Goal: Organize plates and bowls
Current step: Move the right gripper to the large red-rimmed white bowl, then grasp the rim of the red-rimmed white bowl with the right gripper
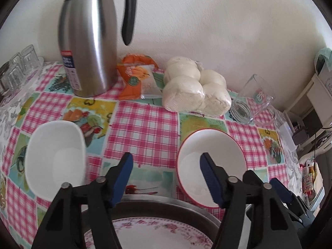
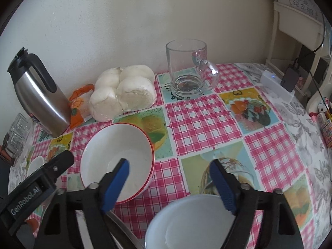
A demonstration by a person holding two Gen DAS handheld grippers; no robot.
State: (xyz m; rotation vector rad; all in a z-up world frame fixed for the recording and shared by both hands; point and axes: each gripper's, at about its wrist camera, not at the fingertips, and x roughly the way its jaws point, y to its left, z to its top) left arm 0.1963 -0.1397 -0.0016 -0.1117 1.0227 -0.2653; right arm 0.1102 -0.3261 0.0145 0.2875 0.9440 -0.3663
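A white bowl with a red rim [image 1: 211, 166] stands on the checked tablecloth, right of centre in the left wrist view and left of centre in the right wrist view [image 2: 118, 157]. A white squarish bowl [image 1: 56, 157] stands at the left. A pink-flowered plate [image 1: 157, 234] lies in a dark metal tray [image 1: 166, 205] at the near edge. A plain white plate [image 2: 193, 222] lies below my right gripper. My left gripper [image 1: 166, 174] is open and empty above the tray. My right gripper [image 2: 169, 178] is open and empty above the white plate.
A steel thermos jug [image 1: 91, 41], an orange snack packet [image 1: 137, 76], a bag of white buns [image 1: 195, 87] and a glass mug [image 2: 188, 70] stand along the wall. Upturned glasses [image 1: 18, 68] sit far left. A white device [image 2: 278, 85] lies at the right table edge.
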